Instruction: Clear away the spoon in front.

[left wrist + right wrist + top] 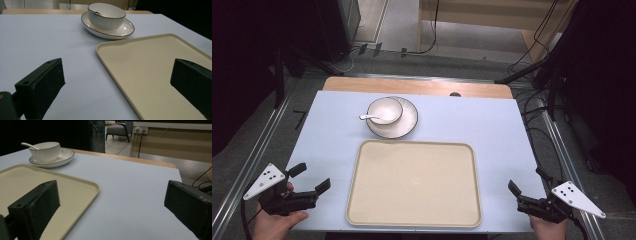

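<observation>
Lying btwn left tongs (314, 179) & right tongs (526, 184), prob. untouched: tray (414, 183).

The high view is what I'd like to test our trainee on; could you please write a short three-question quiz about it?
1. True or false: the white ribbed bowl stands on the beige rectangular plastic tray.
2. What rests inside the bowl?
3. Which is nearer the tray's left edge: A, the left gripper, or B, the right gripper?

Key:
1. False; it stands on the white dark-rimmed plate, beyond the tray.
2. A white spoon.
3. A.
</observation>
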`<control>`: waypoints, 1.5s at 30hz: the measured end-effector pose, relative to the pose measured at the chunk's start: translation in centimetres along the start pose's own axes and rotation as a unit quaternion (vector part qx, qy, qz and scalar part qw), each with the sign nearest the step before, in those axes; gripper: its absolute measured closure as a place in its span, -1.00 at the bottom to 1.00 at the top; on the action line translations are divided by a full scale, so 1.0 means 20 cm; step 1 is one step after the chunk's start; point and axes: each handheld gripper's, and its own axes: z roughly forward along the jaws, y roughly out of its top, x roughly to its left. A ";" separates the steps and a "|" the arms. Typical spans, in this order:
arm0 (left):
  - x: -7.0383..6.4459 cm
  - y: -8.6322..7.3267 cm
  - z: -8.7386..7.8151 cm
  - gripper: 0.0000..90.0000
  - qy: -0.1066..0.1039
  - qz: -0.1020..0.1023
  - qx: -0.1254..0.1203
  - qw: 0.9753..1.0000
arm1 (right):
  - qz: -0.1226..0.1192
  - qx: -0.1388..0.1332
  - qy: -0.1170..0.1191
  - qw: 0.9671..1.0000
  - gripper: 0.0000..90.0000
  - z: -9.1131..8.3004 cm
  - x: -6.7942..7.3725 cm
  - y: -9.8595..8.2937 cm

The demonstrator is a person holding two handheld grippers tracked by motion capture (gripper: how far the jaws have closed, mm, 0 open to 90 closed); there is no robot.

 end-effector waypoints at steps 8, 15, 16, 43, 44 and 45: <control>0.04 0.01 -0.01 -0.70 0.030 -0.040 -0.022 0.999 | -0.006 0.004 -0.006 1.000 -1.00 0.01 0.02 -0.01; 0.00 0.07 0.06 -0.69 0.021 -0.035 0.002 0.999 | -0.007 0.006 -0.010 1.000 -1.00 0.01 0.03 -0.01; 0.00 0.08 0.08 -0.69 0.021 -0.038 0.007 0.999 | -0.010 0.005 -0.010 1.000 -1.00 0.01 0.03 -0.01; 0.05 0.36 0.40 -0.94 0.012 -0.038 0.006 0.999 | -0.021 0.011 0.000 1.000 -1.00 0.02 0.04 -0.04; 0.06 0.36 0.42 -0.95 0.009 -0.045 0.003 0.999 | -0.019 0.011 0.001 1.000 -1.00 0.02 0.04 -0.04; 0.06 0.37 0.42 -0.95 0.006 -0.051 0.002 0.999 | -0.018 0.011 0.001 1.000 -1.00 0.02 0.04 -0.04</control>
